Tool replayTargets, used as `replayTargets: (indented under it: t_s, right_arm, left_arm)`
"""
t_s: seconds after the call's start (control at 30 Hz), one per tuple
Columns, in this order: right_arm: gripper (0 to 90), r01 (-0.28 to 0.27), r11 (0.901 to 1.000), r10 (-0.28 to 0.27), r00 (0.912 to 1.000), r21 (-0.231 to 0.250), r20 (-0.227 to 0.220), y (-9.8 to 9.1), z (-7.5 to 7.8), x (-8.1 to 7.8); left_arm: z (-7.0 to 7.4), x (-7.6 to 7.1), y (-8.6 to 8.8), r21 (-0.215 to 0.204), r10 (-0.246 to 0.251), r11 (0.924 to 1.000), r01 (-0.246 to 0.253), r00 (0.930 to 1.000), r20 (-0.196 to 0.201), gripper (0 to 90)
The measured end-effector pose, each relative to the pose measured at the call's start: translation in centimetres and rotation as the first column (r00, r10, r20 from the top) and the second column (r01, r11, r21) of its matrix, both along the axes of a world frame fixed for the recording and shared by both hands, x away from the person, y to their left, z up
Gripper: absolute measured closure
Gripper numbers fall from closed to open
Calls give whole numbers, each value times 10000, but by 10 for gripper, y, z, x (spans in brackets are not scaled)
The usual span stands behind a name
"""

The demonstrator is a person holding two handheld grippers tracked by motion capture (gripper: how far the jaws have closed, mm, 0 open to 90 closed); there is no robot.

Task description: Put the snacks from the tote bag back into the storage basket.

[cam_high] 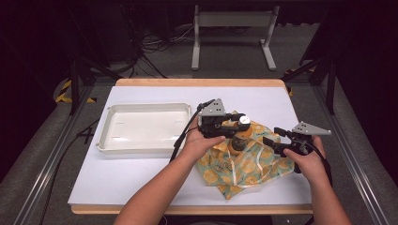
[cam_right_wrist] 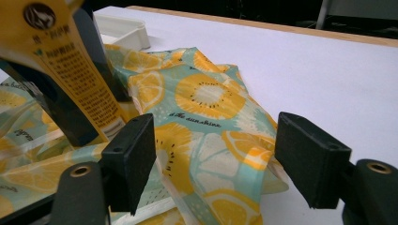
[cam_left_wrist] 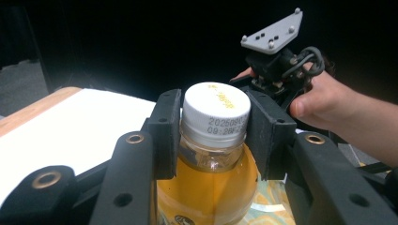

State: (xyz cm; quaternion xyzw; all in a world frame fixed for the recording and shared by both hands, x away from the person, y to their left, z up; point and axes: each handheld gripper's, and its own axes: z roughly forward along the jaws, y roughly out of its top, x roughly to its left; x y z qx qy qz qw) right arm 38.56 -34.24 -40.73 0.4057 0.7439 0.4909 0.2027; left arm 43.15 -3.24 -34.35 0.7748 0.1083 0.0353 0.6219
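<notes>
Tool in L hand (cam_high: pixel 233 123) grips bottle (cam_high: pixel 240 139) at the neck: in the left gripper view both black pads (cam_left_wrist: pixel 165 133) press the sides of the white cap (cam_left_wrist: pixel 215 110), printed date code facing the camera, amber liquid below. Bottle stands upright on a lemon-print bag (cam_high: pixel 246 164), approx bench centre, slightly toward 3 o'clock in the high view. L tool lies level, reaching the cap from 9 o'clock, grey three-cornered plate on top, cable trailing back past the wrist. R tool (cam_high: pixel 271 143) sits at 3 o'clock of the bottle, near but not touching it, jaws pointing toward 9 o'clock; in the right gripper view (cam_right_wrist: pixel 213 159) its two pads stand wide apart w/ nothing pinched, so open, hovering low over a fold of the bag. Same view shows the bottle's yellow label w/ small print at approx 10 o'clock, base resting on the fabric. Bag is teal w/ orange and yellow citrus slices, crumpled, a white drawstring showing along its near edge, spread from the bottle toward 5 o'clock. White tray (cam_high: pixel 109 140) lies at 9 o'clock of the bottle, well apart from the bag, nothing in it. All on a white sheet over the wood-edged bench (cam_high: pixel 187 82).
</notes>
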Motion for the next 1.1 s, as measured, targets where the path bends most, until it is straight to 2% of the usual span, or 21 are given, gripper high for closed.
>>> replayTargets:
  t_s: [0.3, 0.47, 0.73, 1.1]
  right_arm:
    - [302, -21, 10000, 21, 10000, 94, 3, 0, 0, 0]
    - [302, -61, 9998, 60, 10000, 204, 68, 1, 2, -1]
    - [302, -36, 10000, 35, 9999, 84, 143, 0, 3, -2]
    - [302, -63, 10000, 62, 9998, 61, 201, 1, 5, -3]
  left_arm:
    - [18, -2, 2, -125, -21, 9999, 22, 9999, 131, 585]
    - [27, -4, 2, -58, -8, 10000, 9, 9997, 252, 585]
    - [36, -5, 5, -333, -68, 9994, 73, 9999, 146, 585]
    - [46, -4, 13, -513, -47, 9987, 53, 9999, 112, 585]
